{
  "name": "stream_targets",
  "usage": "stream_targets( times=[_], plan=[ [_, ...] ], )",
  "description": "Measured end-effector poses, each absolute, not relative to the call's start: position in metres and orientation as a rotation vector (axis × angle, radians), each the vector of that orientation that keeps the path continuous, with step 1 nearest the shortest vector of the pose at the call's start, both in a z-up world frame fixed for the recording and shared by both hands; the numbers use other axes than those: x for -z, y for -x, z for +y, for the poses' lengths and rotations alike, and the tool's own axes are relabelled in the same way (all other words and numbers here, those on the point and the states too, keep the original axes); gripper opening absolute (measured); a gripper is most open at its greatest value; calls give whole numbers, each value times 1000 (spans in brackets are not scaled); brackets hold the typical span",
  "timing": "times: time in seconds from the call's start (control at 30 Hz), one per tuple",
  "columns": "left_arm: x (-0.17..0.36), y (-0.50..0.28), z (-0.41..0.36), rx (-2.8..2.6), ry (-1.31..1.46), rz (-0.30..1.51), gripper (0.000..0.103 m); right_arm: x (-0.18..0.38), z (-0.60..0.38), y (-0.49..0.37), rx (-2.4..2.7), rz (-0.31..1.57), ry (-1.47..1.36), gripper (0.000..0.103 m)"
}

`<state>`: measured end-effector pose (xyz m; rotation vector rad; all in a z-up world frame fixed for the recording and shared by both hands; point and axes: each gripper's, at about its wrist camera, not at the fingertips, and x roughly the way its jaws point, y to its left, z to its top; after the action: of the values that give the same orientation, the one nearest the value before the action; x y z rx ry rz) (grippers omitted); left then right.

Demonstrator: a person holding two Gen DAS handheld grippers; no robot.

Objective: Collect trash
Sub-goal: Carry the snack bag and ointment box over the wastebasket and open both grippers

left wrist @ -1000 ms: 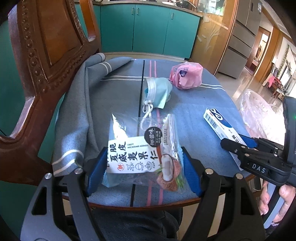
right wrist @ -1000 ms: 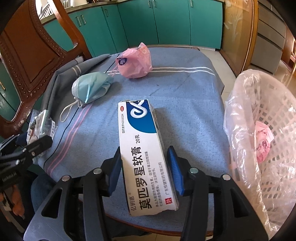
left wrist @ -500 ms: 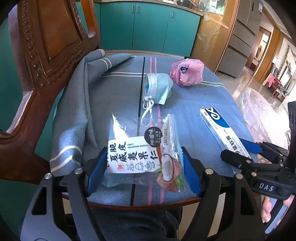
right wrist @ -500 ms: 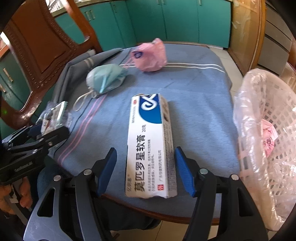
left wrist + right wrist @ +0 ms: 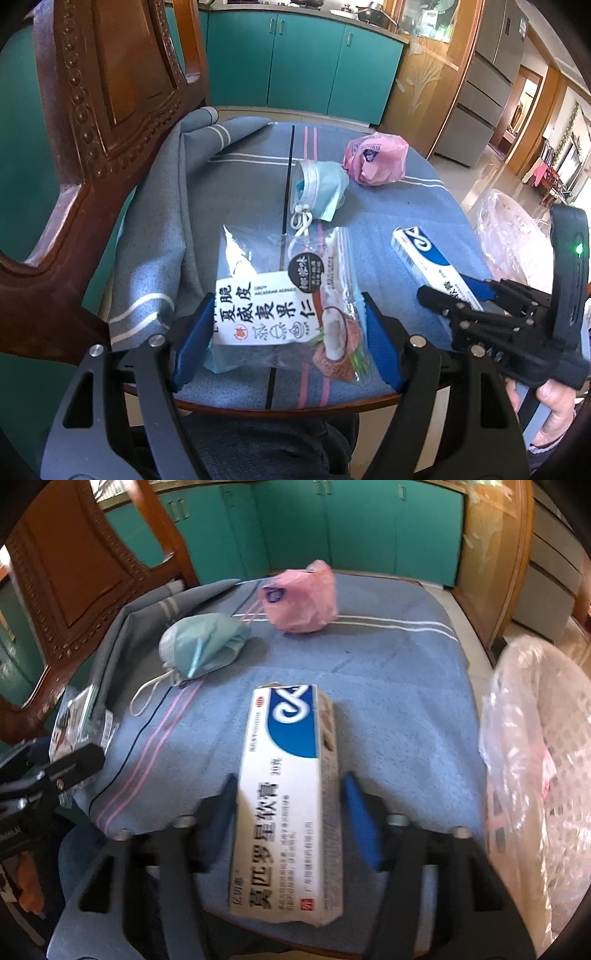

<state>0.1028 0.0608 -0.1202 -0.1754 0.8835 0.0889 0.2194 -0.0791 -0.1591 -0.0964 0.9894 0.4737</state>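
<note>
Chinese characters run black down a long white carton with a blue swoosh logo, lying on the blue woven tablecloth. The right gripper is closing around it, left pad touching the carton, right pad just clear. Left of the carton, a glossy clear snack packet reads "夏威夷果仁" beside a coconut picture; the left gripper straddles it, whether the pads press I cannot tell. Beyond the carton lie a crumpled teal face mask and a pink plastic bag. Right of the carton stands a white lattice basket lined with clear film.
</note>
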Motion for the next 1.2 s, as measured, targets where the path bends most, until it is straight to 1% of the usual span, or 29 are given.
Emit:
stream_targets(
  times=[0.07,0.23,0.47,0.6,0.8,0.87,1.1,1.2],
  plan=[
    [118,-102,61,-90,178,876,77,158,-77,-217,-495,985,100,46],
    [103,-96,57,-55,194,829,77,138,-93,-213,-478,929,68,45],
    [76,-94,27,12,157,764,76,94,-163,-211,-401,823,-66,45],
    [69,-102,4,52,133,758,76,81,-206,-208,-314,787,-107,45],
    [59,-130,-47,250,178,772,76,74,-276,-200,-170,765,-174,45],
    [59,-147,-76,331,182,778,76,73,-301,-197,-120,759,-199,45],
    [70,-195,-171,534,190,851,76,74,-363,-175,0,751,-252,45],
    [80,-209,-200,592,173,883,80,76,-385,-171,46,751,-275,45]
  ],
)
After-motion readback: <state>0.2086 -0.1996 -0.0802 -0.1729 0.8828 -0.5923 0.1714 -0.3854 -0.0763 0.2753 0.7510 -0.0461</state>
